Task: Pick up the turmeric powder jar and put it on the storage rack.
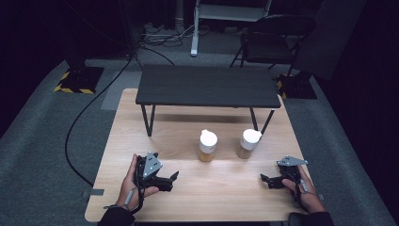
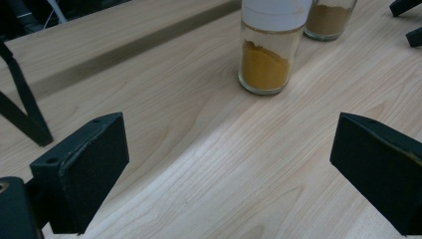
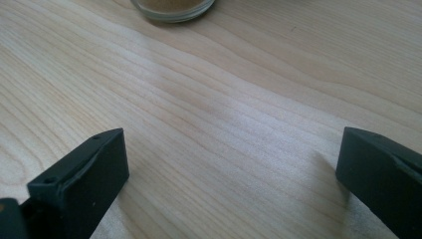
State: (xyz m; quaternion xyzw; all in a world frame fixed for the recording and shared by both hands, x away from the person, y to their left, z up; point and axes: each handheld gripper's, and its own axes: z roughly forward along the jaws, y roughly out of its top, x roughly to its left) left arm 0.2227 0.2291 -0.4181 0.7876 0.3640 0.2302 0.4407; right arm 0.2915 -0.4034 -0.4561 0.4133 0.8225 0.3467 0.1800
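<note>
The left tool [image 1: 171,178] rests low on the wooden counter [image 1: 226,193], jaws spread wide with nothing between them, pointing toward the middle. The right tool [image 1: 264,179] sits at the opposite side, jaws just as wide and empty, facing inward. Between and a little beyond them stand two glass jars with white lids, both upright and apart from each other: the yellow-powder jar [image 1: 207,146] nearer the left tool, the brown-powder jar [image 1: 248,143] nearer the right. Behind the jars stands a small black shelf [image 1: 207,85] on thin legs.
</note>
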